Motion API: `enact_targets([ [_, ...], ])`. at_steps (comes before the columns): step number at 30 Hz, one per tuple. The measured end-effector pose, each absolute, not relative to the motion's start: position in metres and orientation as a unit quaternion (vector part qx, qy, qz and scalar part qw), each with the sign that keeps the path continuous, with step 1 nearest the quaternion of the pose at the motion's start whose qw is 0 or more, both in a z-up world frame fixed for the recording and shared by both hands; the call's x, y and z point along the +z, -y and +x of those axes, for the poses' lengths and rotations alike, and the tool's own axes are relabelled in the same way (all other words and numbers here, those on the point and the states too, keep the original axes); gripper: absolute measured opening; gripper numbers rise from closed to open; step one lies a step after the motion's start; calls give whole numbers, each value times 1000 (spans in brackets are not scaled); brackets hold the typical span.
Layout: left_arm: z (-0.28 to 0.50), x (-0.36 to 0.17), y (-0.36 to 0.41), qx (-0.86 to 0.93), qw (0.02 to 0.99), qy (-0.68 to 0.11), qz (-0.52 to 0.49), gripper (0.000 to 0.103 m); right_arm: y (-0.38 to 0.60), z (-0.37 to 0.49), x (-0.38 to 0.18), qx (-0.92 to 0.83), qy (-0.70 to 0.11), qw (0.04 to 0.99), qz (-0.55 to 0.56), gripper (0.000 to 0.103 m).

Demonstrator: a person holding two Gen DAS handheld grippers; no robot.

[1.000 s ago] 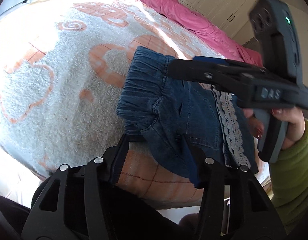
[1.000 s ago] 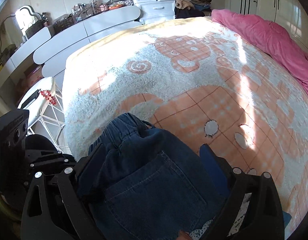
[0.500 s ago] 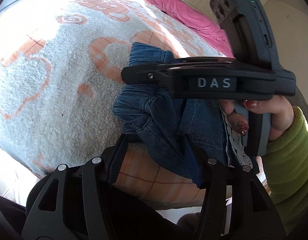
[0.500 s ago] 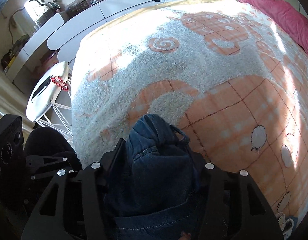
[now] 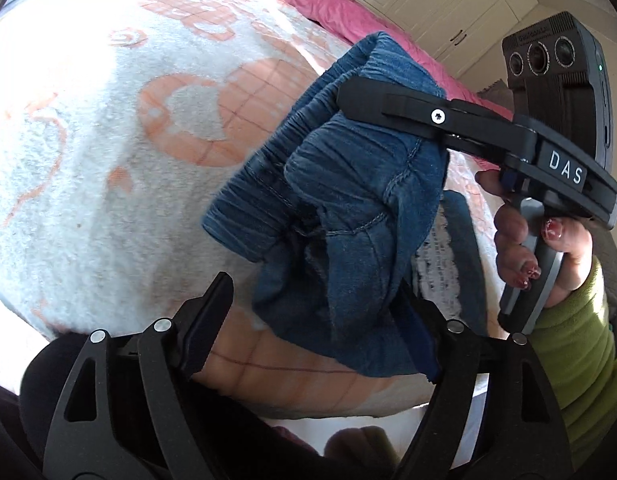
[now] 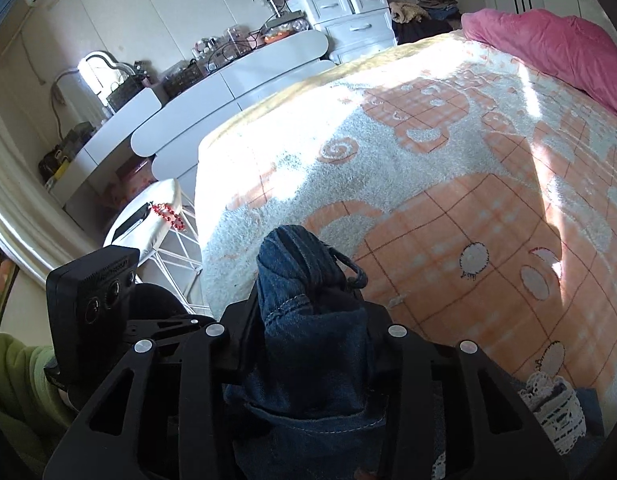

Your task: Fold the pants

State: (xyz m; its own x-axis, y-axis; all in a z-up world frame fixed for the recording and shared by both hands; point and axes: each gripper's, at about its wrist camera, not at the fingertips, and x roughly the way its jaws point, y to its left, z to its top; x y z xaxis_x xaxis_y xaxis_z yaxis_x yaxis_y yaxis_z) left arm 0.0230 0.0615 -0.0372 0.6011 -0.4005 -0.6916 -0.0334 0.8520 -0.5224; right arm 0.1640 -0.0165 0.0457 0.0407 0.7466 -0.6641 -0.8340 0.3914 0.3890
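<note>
Right gripper (image 6: 308, 320): jaws closing, clamped on the bunched waistband of the pants (image 5: 348, 184), lifted above the blanket (image 5: 88, 160). Left gripper (image 5: 308, 320): jaws opening, not pressing; denim hangs between them. Judgement: soft, light, limp denim; the elastic waistband bunches. Best hold: waistband corners or hems.

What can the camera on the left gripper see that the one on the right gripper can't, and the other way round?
Only the left wrist view shows the right gripper from outside, its jaws closing on the bunched waistband of the denim pants, plus the hand holding it, the left gripper opening with its pads off the cloth, and the wardrobe doors.

Only the right wrist view shows the white dresser, the cluttered vanity and a stool with red beads.

Both show the pants, the patterned blanket, the pink duvet and a green sleeve.
</note>
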Motion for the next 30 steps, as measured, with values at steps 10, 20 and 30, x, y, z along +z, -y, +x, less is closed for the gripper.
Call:
enact_targets([
  [10,28,-3,-10,-149,872,-409,-225,66,88,170,64,540,-388,747,-10,37],
  [20,60,5,30,-187,872,-410,-188,66,157,172,62,507,-373,776,31,51],
  [30,71,-15,84,-262,846,-448,-125,66,234,153,37,399,-386,831,27,65],
])
